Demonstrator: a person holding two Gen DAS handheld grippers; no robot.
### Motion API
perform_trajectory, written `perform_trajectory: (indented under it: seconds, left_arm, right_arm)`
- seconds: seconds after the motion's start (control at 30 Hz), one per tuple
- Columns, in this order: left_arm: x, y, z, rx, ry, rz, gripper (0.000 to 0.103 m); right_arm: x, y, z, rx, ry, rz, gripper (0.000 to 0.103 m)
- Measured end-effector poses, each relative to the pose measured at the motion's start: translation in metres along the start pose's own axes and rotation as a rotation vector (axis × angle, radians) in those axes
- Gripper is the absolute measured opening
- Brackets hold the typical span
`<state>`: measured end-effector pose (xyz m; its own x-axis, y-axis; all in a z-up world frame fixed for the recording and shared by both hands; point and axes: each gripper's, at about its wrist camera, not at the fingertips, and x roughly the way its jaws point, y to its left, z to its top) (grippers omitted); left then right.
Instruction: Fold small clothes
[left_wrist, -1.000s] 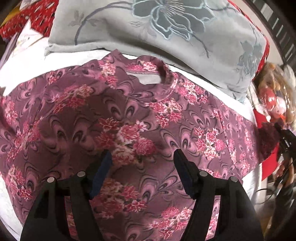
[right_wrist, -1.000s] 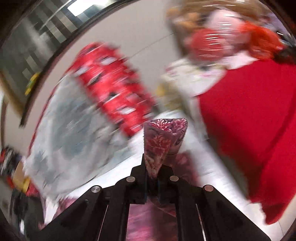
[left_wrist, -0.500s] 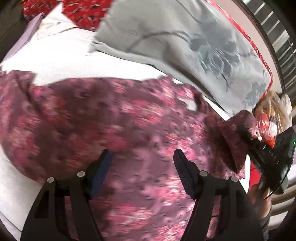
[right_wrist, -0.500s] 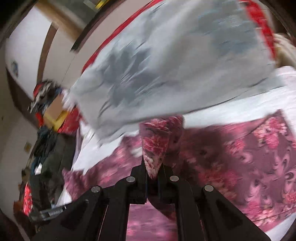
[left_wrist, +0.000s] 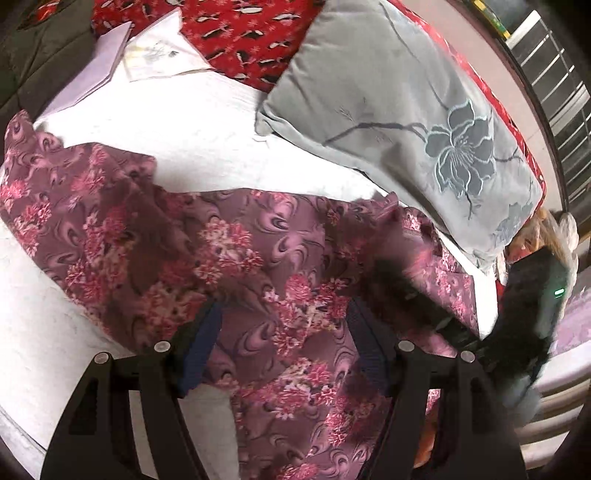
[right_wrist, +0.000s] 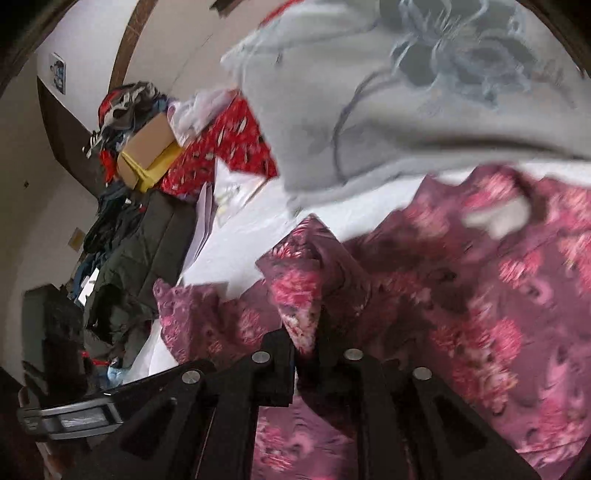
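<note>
A purple top with pink flowers (left_wrist: 229, 258) lies spread on the white bed sheet (left_wrist: 177, 136). My left gripper (left_wrist: 284, 347) is open and empty, just above the middle of the top. My right gripper (right_wrist: 306, 332) is shut on a pinched sleeve of the top (right_wrist: 299, 273) and holds it folded over the body of the top. The right gripper also shows in the left wrist view (left_wrist: 424, 299) as a dark blurred shape at the right. The neckline with a white label (right_wrist: 495, 218) shows in the right wrist view.
A grey pillow with a flower print (left_wrist: 406, 107) lies at the head of the bed, on a red patterned cover (left_wrist: 251, 33). Papers (left_wrist: 147, 55) lie at the far left corner. A dark jacket (right_wrist: 144, 247), a cardboard box (right_wrist: 147, 147) and piled clothes stand beside the bed.
My right gripper has carried the sleeve leftward across the top, from beyond its right edge to over its body. My left gripper has swung left and stayed open.
</note>
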<state>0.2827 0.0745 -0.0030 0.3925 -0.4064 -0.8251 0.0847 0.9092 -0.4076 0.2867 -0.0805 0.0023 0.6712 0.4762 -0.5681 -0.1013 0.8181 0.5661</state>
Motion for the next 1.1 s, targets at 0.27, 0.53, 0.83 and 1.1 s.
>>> perform_trajectory:
  seconds: [0.27, 0.53, 0.83, 1.1]
  left_arm:
    - [0.015, -0.021, -0.011, 0.013, 0.079, -0.075, 0.069]
    - [0.069, -0.056, -0.016, 0.017, 0.159, 0.018, 0.068]
    - [0.022, -0.025, -0.006, -0.139, -0.012, -0.005, 0.005]
    - [0.04, -0.013, -0.018, -0.126, 0.059, 0.082, 0.006]
  right_arm:
    - [-0.036, -0.017, -0.034, -0.011, 0.092, 0.0, 0.055]
    - [-0.155, -0.106, -0.048, 0.074, -0.084, -0.207, 0.064]
    - [-0.228, -0.216, -0.046, 0.313, -0.26, -0.363, 0.064]
    - [-0.178, -0.217, -0.039, 0.227, -0.1, -0.265, 0.009]
